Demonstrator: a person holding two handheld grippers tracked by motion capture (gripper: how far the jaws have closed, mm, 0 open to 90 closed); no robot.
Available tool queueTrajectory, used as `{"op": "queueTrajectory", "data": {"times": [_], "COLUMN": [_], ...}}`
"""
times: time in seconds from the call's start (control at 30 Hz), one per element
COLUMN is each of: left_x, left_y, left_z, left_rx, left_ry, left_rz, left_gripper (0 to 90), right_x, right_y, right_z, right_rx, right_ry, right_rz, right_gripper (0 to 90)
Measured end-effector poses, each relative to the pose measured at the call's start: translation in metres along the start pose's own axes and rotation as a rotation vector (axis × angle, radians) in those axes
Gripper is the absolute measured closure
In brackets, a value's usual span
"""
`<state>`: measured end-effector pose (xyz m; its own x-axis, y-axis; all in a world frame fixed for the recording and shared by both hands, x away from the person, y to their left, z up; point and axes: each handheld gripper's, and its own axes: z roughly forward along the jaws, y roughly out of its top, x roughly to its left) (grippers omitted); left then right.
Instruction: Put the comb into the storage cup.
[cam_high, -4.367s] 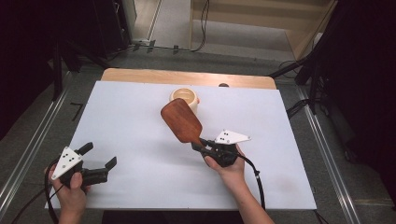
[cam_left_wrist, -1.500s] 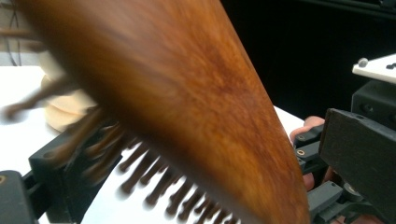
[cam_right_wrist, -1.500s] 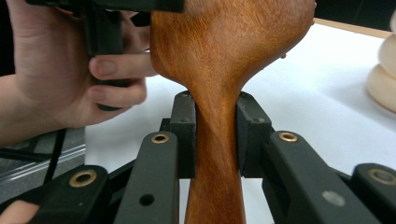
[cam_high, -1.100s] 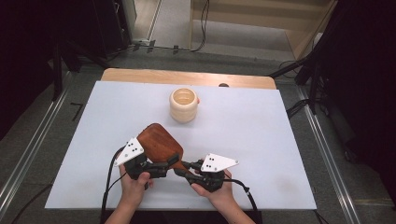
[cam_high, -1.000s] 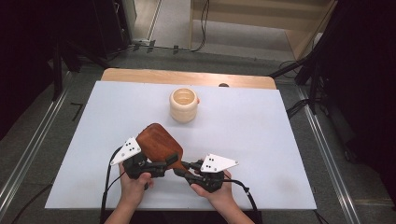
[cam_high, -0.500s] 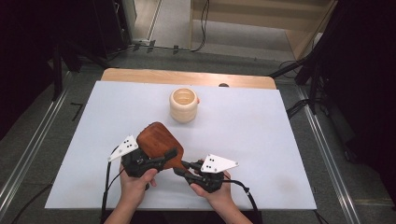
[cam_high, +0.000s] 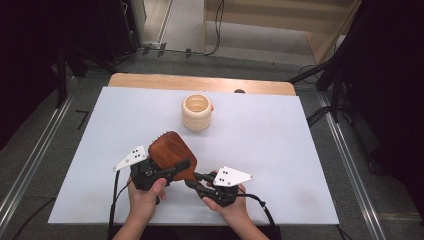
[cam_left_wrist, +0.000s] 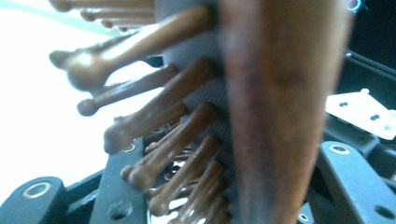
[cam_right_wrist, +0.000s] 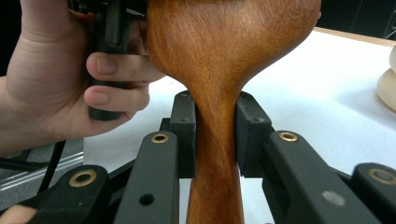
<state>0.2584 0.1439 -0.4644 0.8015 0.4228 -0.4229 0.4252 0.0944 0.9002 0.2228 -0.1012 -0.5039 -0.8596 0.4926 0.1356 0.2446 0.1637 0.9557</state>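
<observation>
**Wooden hairbrush held between two grippers near the front of the table**

White sheeting covers the table (cam_high: 300, 150), with a strip of bare wood along its far edge. Near that far edge, well apart from the hands, stands a pale ribbed wooden cup (cam_high: 196, 112), upright and open at the top.

Close to the person's side, a reddish-brown wooden hairbrush (cam_high: 171, 157) is held off the table surface between both grippers, its smooth oval back facing up and its head angled toward the cup.

On the person's left, the left gripper (cam_high: 162, 172) reaches across the brush head. Its jaws have just been closing, and in the left gripper view the head (cam_left_wrist: 280, 112) stands between them edge-on, with its round-tipped wooden bristles (cam_left_wrist: 154, 116) pointing toward one jaw; the picture is too blurred to tell whether the pads press on it.

At the right, the right gripper (cam_high: 197, 181) has its jaws clamped on the brush handle (cam_right_wrist: 215, 140), one black pad tight against each side just below where the head widens.
</observation>
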Motion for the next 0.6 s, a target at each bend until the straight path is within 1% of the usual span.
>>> {"op": "queueTrajectory", "data": {"times": [0.07, 0.13, 0.2, 0.23, 0.27, 0.33, 0.4, 0.43, 0.47, 0.5, 0.53, 0.57, 0.6], "left_x": [0.0, -0.001, -0.004, -0.005, -0.006, -0.005, -0.004, -0.003, -0.003, -0.003, -0.002, -0.002, -0.002], "left_y": [0.0, 0.001, 0.003, 0.004, 0.005, 0.007, 0.008, 0.008, 0.008, 0.009, 0.009, 0.01, 0.01], "left_z": [0.0, 0.0, -0.001, -0.001, -0.001, -0.003, -0.005, -0.005, -0.006, -0.007, -0.007, -0.008, -0.008], "left_rx": [0.001, 0.003, 0.013, 0.013, 0.016, 0.01, 0.007, 0.007, 0.004, 0.002, -0.001, 0.001, 0.0], "left_ry": [-0.015, -0.019, -0.02, -0.012, -0.011, -0.011, -0.009, -0.009, -0.004, -0.004, -0.003, -0.001, 0.0], "left_rz": [0.002, 0.001, 0.02, 0.026, 0.029, 0.025, 0.024, 0.025, 0.023, 0.021, 0.023, 0.027, 0.028], "left_gripper": [53.2, 54.9, 56.3, 56.6, 56.9, 57.0, 57.3, 57.3, 57.4, 57.4, 57.4, 57.5, 57.6], "right_x": [0.0, 0.0, -0.002, -0.002, -0.003, -0.003, -0.006, -0.006, -0.007, -0.009, -0.009, -0.011, -0.012], "right_y": [0.0, 0.0, 0.001, 0.001, 0.001, 0.004, 0.007, 0.008, 0.009, 0.009, 0.01, 0.01, 0.01], "right_z": [0.001, 0.001, 0.001, 0.0, -0.001, -0.003, -0.005, -0.006, -0.007, -0.009, -0.01, -0.011, -0.013], "right_rx": [0.0, -0.001, -0.004, -0.004, -0.009, -0.013, -0.006, -0.007, -0.012, -0.016, -0.014, -0.009, -0.011], "right_ry": [-0.004, -0.003, -0.004, -0.009, -0.008, -0.029, -0.04, -0.048, -0.052, -0.055, -0.057, -0.061, -0.062], "right_rz": [-0.008, -0.006, 0.004, 0.011, 0.018, 0.034, 0.049, 0.059, 0.06, 0.056, 0.051, 0.042, 0.043], "right_gripper": [70.7, 70.0, 67.9, 63.6, 54.7, 35.1, 18.3, 12.8, 9.9, 6.5, 0.8, 0.0, 0.0]}}
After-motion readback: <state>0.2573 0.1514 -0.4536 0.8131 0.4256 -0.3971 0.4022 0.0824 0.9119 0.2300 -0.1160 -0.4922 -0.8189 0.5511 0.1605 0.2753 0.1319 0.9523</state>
